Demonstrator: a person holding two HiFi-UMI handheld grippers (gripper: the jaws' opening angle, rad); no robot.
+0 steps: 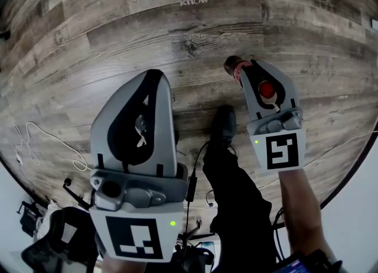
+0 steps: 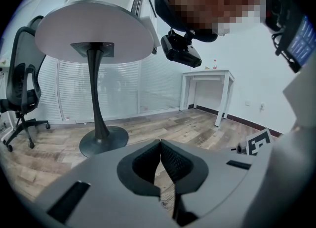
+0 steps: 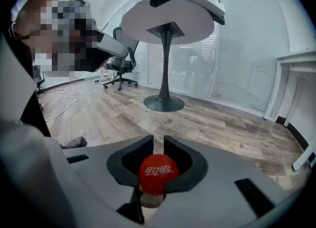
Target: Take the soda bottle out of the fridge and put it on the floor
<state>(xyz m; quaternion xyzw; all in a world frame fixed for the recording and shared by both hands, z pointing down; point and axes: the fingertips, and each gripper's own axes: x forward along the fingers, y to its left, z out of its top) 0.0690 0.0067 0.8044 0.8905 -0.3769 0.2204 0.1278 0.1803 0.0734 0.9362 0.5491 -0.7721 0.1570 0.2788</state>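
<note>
Left gripper (image 2: 160, 145), 7 o'clock in head view: jaws pressed together, empty. Right gripper (image 3: 158, 142), 2 o'clock, pinches the red-capped clear plastic soda bottle (image 3: 157, 171) under its cap, above the grey wood-plank floor (image 1: 177, 23). Risk: letting go before the base lands, so the bottle topples and rolls.
</note>
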